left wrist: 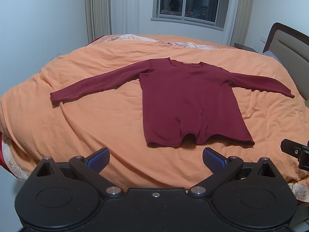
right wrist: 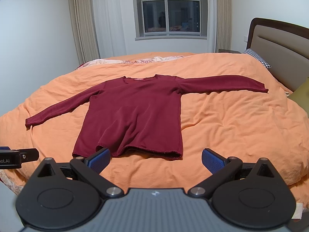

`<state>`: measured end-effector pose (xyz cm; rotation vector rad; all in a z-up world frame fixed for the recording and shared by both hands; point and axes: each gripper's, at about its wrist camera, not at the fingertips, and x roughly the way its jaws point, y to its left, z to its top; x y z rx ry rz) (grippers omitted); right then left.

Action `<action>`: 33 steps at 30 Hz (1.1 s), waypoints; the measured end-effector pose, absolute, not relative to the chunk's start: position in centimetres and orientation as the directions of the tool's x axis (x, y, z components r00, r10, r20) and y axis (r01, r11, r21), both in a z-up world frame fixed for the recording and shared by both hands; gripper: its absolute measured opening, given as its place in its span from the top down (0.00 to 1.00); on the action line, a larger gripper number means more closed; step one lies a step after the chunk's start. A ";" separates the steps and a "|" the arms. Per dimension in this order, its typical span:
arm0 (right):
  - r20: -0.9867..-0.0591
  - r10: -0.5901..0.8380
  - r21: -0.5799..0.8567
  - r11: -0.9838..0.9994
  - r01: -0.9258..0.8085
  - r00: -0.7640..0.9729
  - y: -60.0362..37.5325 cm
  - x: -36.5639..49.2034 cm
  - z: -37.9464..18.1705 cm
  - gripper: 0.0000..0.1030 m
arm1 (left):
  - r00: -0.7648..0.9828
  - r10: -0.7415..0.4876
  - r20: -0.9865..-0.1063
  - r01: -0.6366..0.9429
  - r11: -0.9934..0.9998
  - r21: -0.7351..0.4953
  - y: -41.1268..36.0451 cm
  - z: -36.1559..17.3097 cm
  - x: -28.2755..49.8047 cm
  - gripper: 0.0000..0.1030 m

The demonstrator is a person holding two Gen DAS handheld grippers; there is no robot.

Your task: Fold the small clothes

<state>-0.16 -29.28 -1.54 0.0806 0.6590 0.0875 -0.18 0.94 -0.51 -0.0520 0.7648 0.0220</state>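
A dark red long-sleeved top [left wrist: 189, 100] [right wrist: 135, 112] lies flat on the orange duvet [left wrist: 96, 116] [right wrist: 231, 125], both sleeves spread out sideways, neck towards the window, hem nearest me. My left gripper [left wrist: 155, 159] hovers open just short of the hem, nothing between its blue pads. My right gripper [right wrist: 155, 159] is open too, near the hem's right half; its left pad [right wrist: 100, 159] overlaps the hem edge in view. The other gripper's body shows at the frame edge in each view.
A padded headboard [right wrist: 280, 54] and a checked pillow [right wrist: 256, 58] stand at the right. A window [right wrist: 170, 13] with curtains is behind the bed. A floral blanket [right wrist: 146, 60] lies along the far edge. White walls close the left side.
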 end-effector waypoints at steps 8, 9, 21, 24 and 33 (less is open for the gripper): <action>-0.610 0.107 0.105 0.993 -0.054 0.785 -29.3 -0.1 -1.6 0.00 | 0.719 -0.001 -0.695 -0.040 0.998 -0.043 1.5 -0.6 -0.4 0.01; -0.610 0.108 0.106 0.993 -0.054 0.785 -29.3 -0.1 -1.5 0.00 | 0.719 0.000 -0.695 -0.040 0.998 -0.042 1.4 -0.7 -0.4 0.01; -0.614 0.108 0.106 0.993 -0.055 0.782 -29.3 0.1 -1.6 0.00 | 0.713 0.010 -0.701 -0.053 0.998 -0.039 1.0 -0.9 0.3 0.01; -0.615 0.108 0.106 0.993 -0.054 0.781 -29.2 0.1 -1.6 0.00 | 0.711 0.011 -0.703 -0.056 0.998 -0.041 1.0 -0.8 0.4 0.01; -0.626 0.110 0.106 0.993 -0.055 0.772 -28.8 0.6 -2.1 0.00 | 0.705 0.012 -0.710 -0.058 0.997 -0.042 0.9 -0.8 0.5 0.01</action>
